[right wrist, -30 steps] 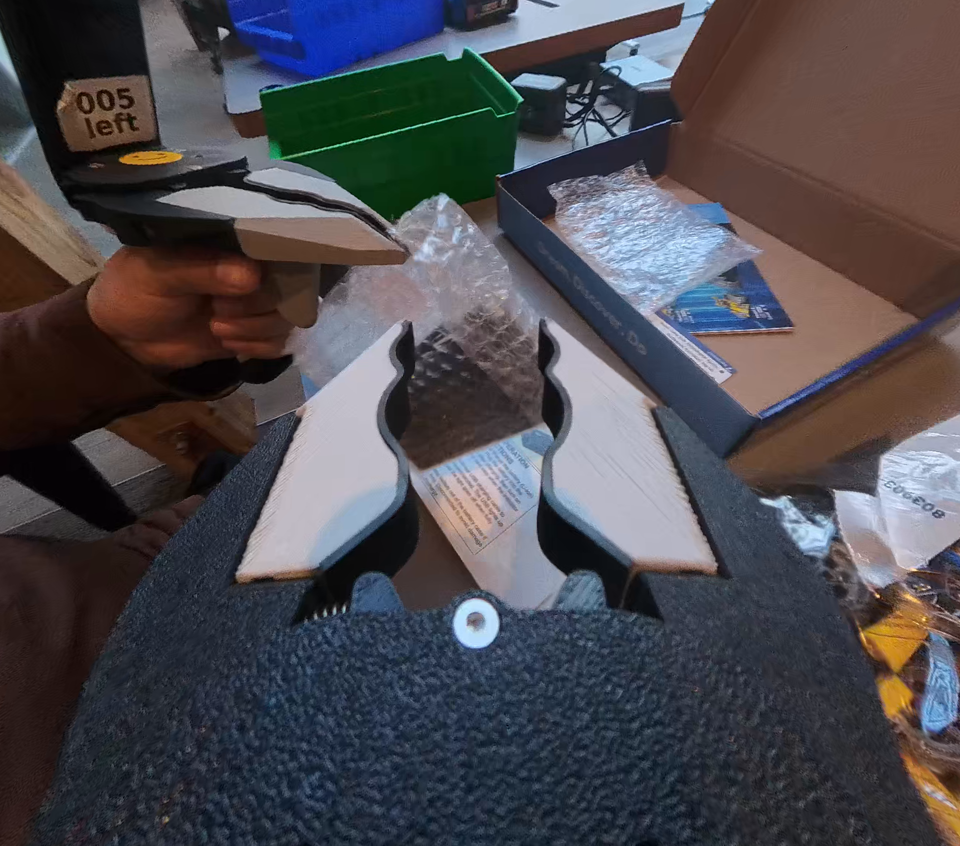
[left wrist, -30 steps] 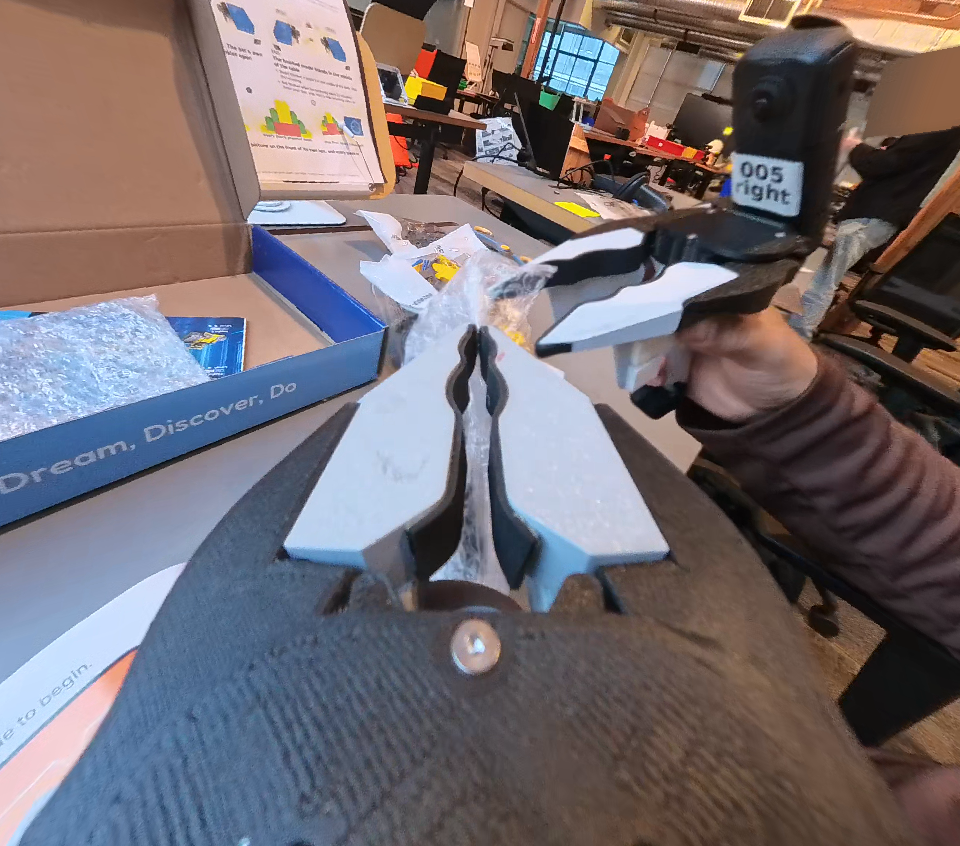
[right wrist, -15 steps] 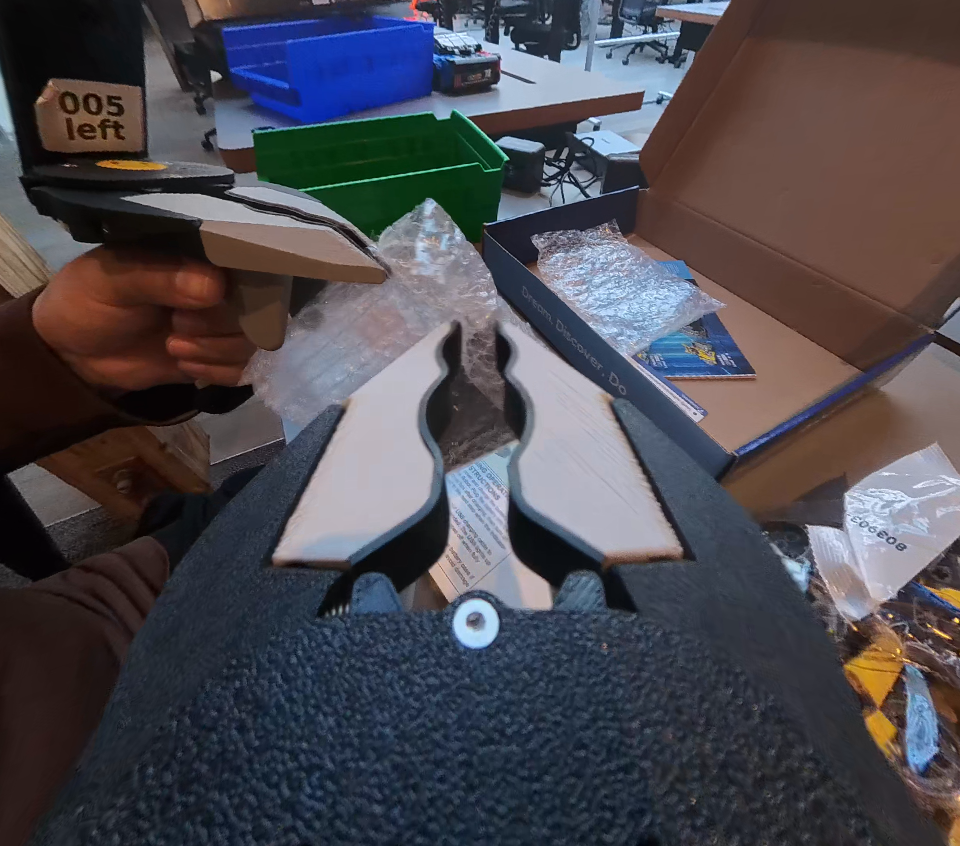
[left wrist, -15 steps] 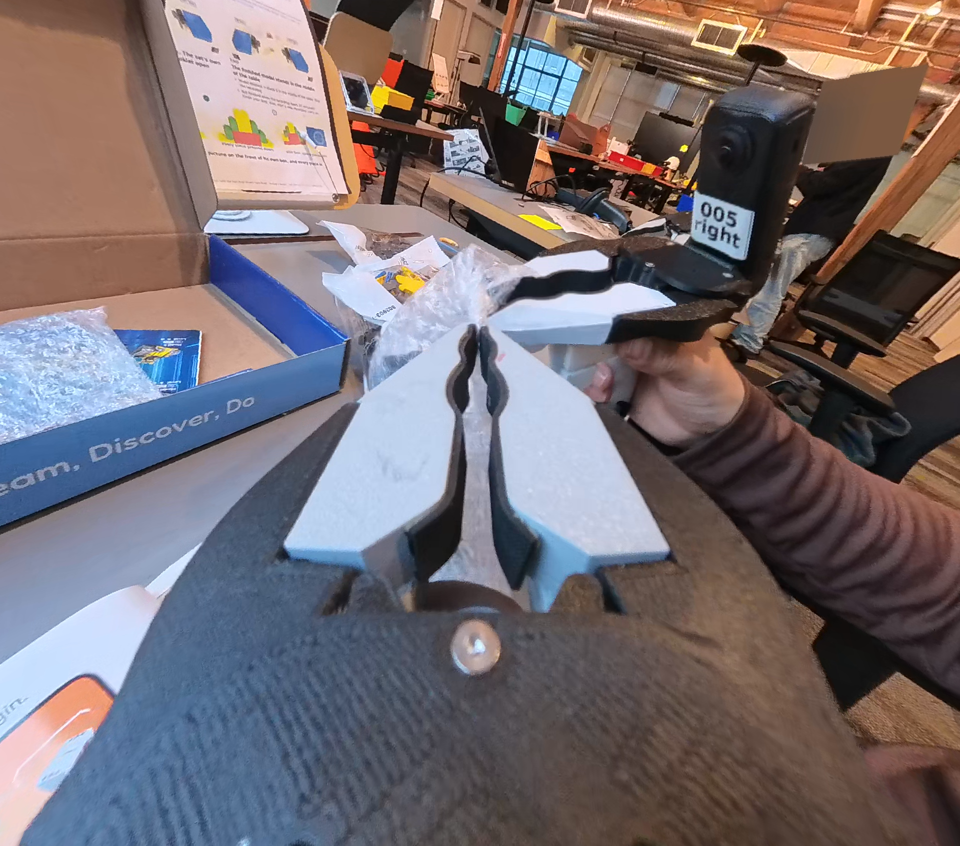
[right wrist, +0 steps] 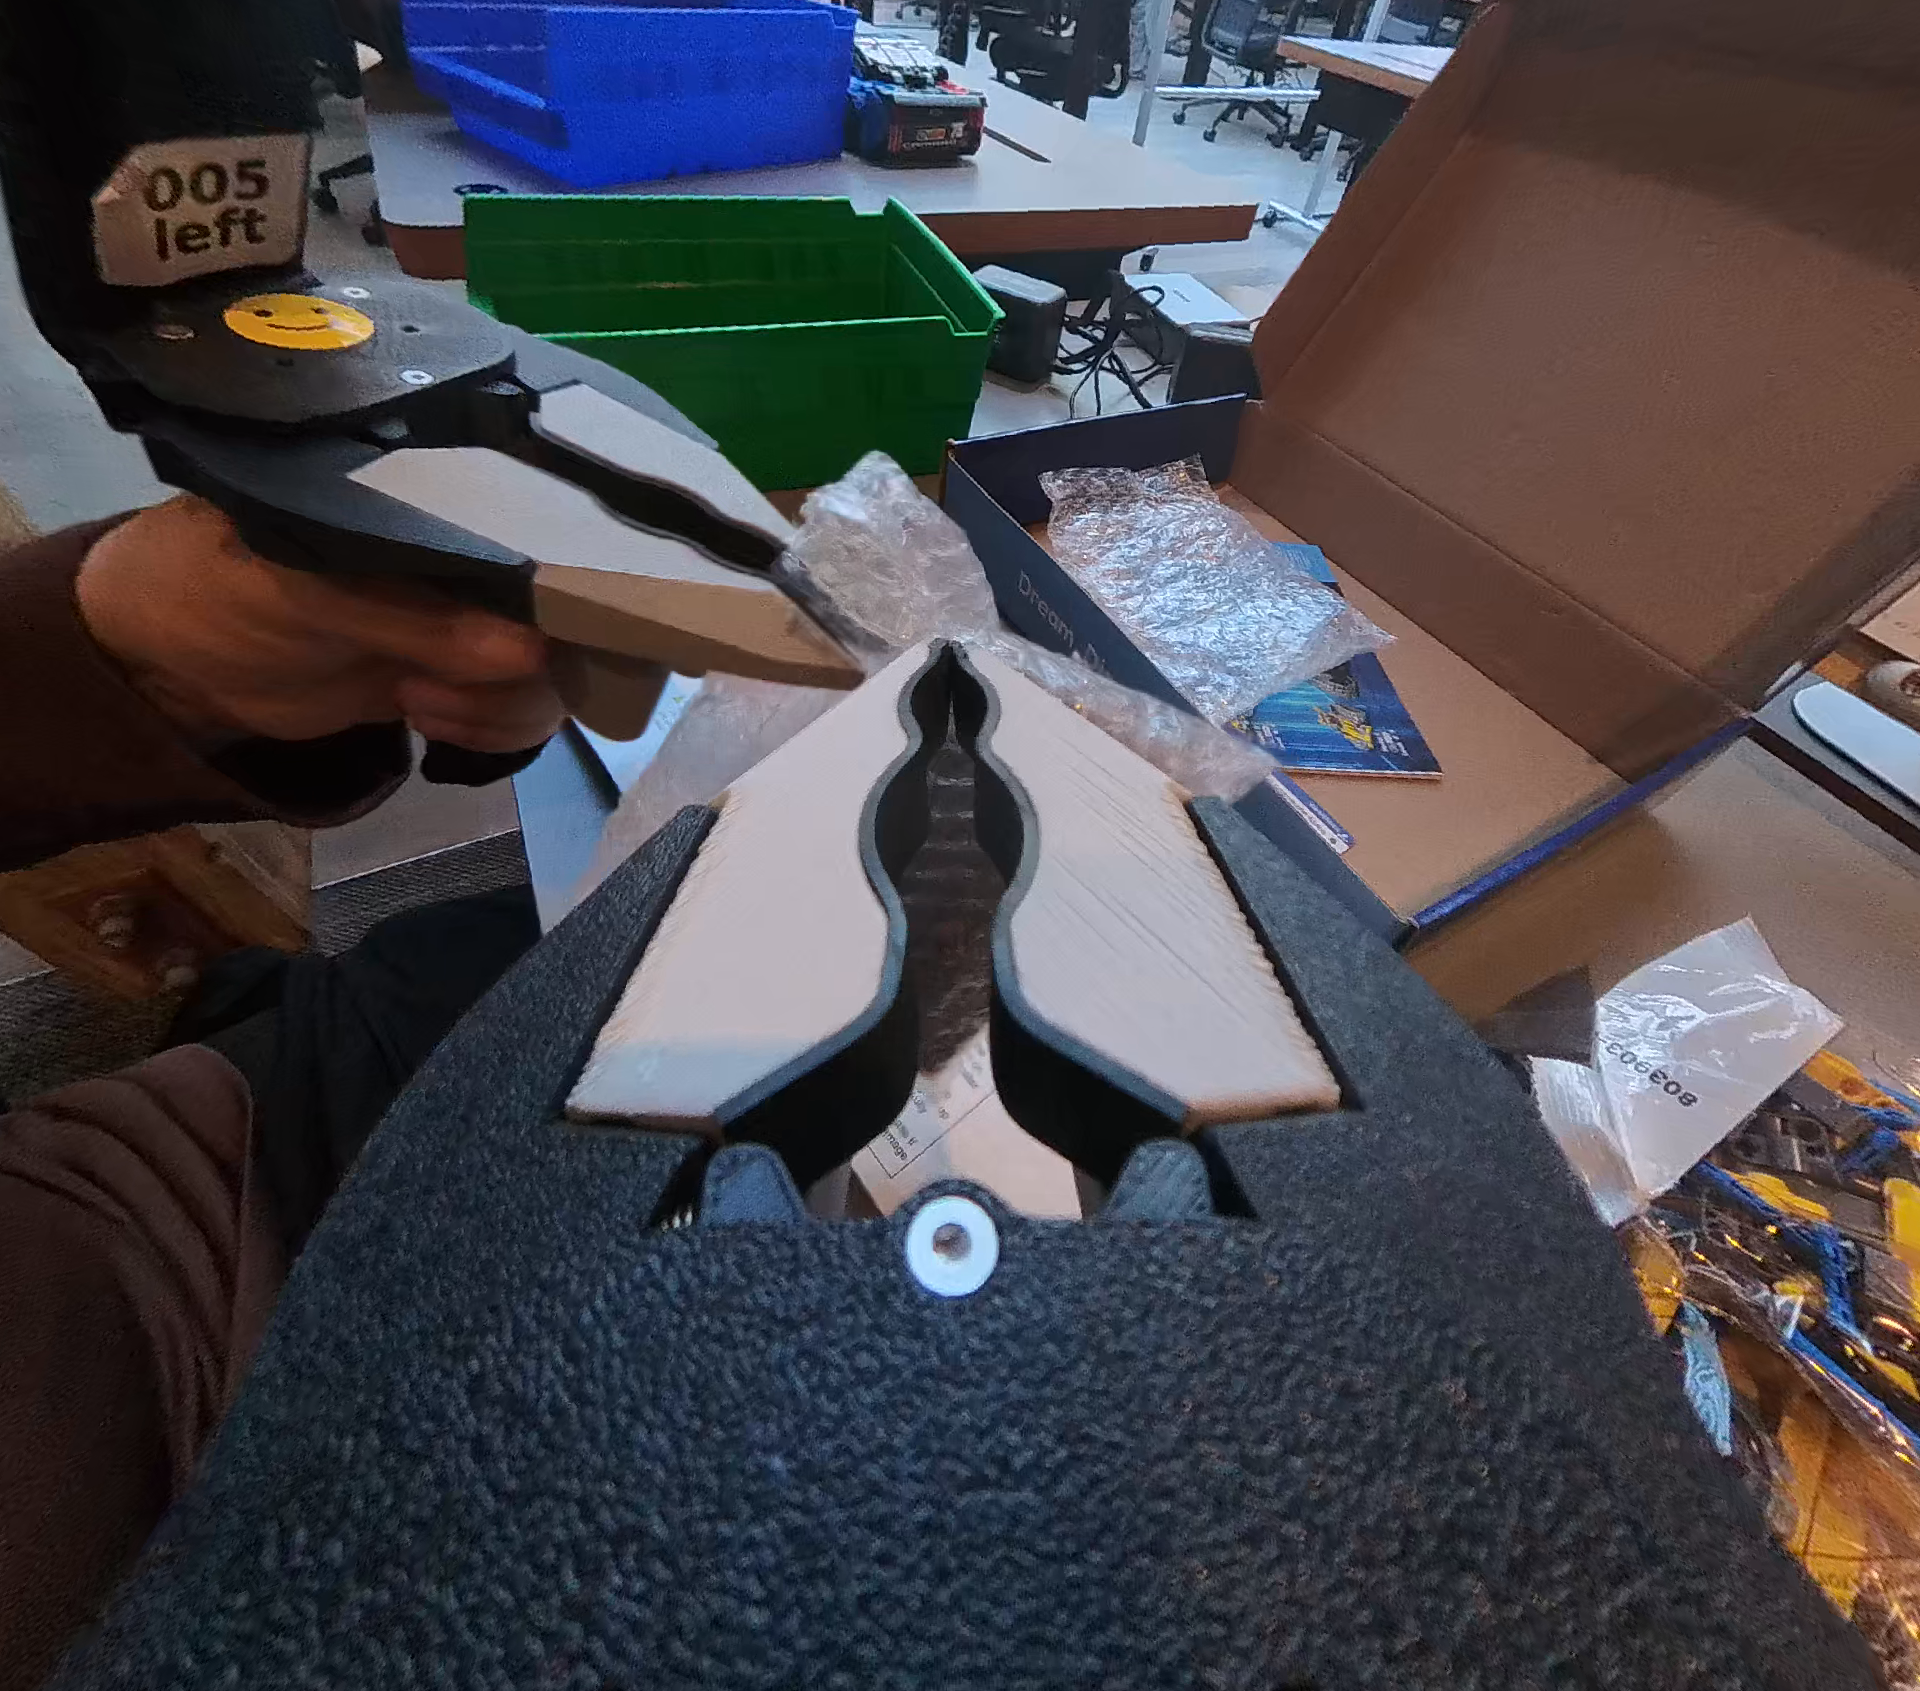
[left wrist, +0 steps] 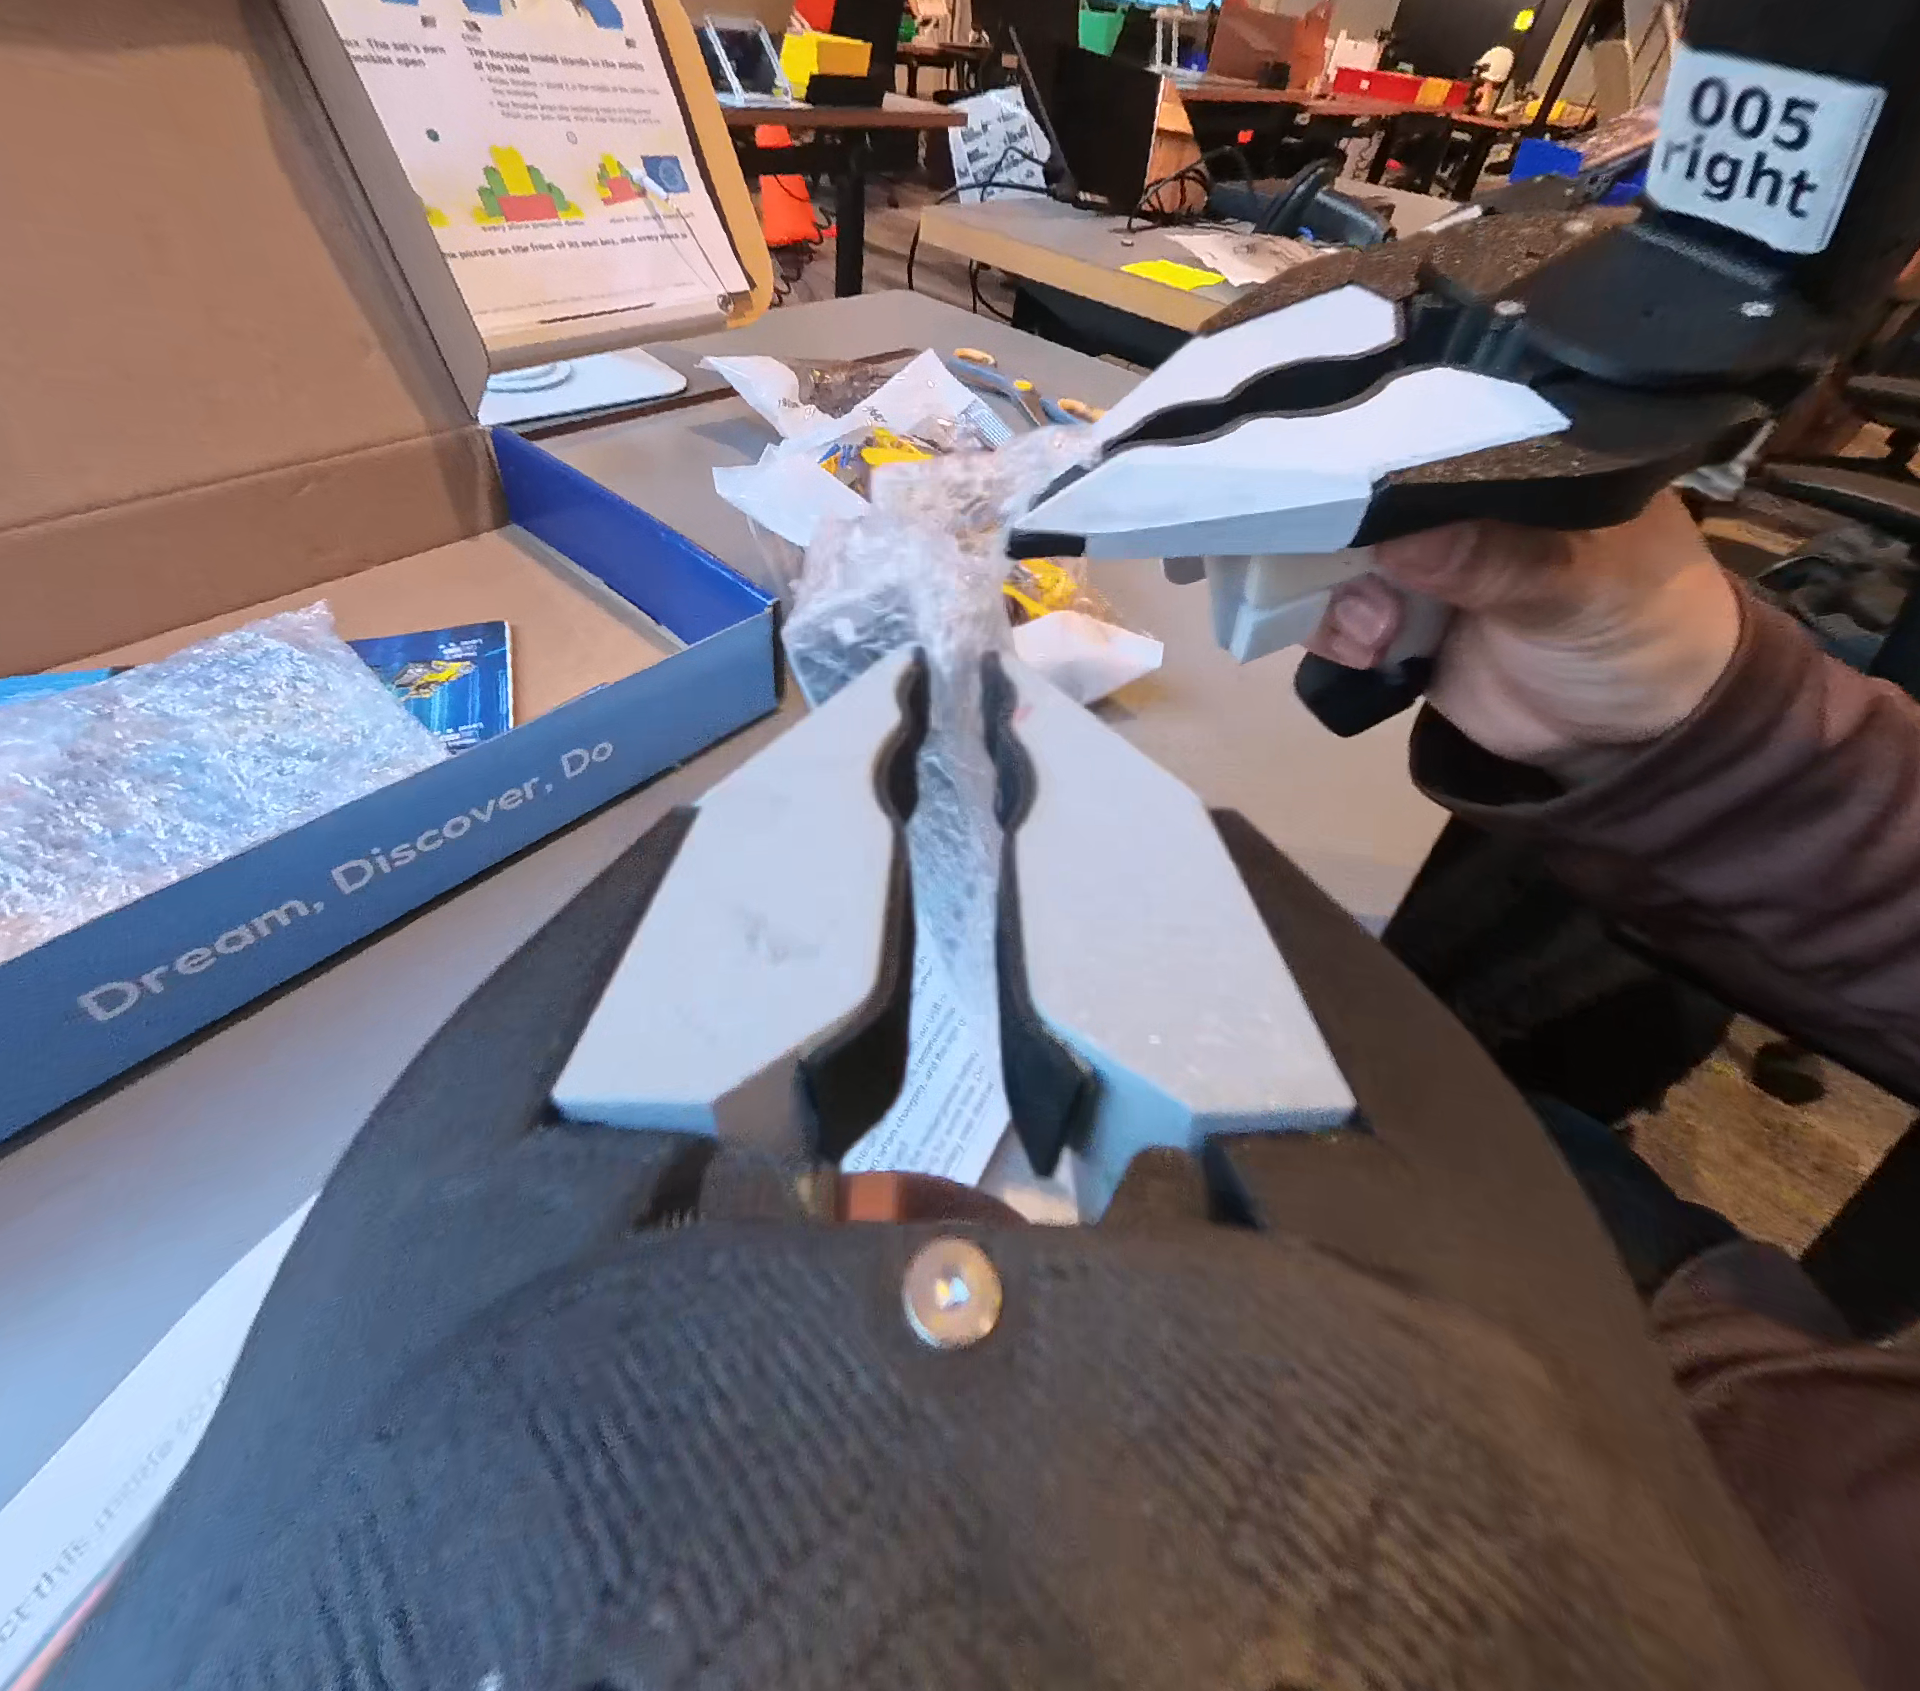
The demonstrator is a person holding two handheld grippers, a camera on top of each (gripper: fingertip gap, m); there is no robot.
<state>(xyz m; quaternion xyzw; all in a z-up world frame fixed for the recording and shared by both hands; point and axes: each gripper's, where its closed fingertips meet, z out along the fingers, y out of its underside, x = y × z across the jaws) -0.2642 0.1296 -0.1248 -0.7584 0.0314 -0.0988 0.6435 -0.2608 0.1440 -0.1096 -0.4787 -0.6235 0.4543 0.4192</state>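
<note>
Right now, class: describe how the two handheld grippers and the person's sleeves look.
Each gripper, left and right, has pale wedge fingers with wavy black inner pads on a textured black body with a silver screw. Each carries a white label; the left also has a yellow smiley sticker. The sleeves are dark maroon.

Crumpled clear bubble wrap (left wrist: 935, 540), mid-air

Your grippers (left wrist: 951, 665) (right wrist: 951, 654) have pale wavy-edged fingers (left wrist: 769, 935) in textured black bodies with silver screws (right wrist: 951, 1244); your sleeves (left wrist: 1714, 872) are maroon.
</note>
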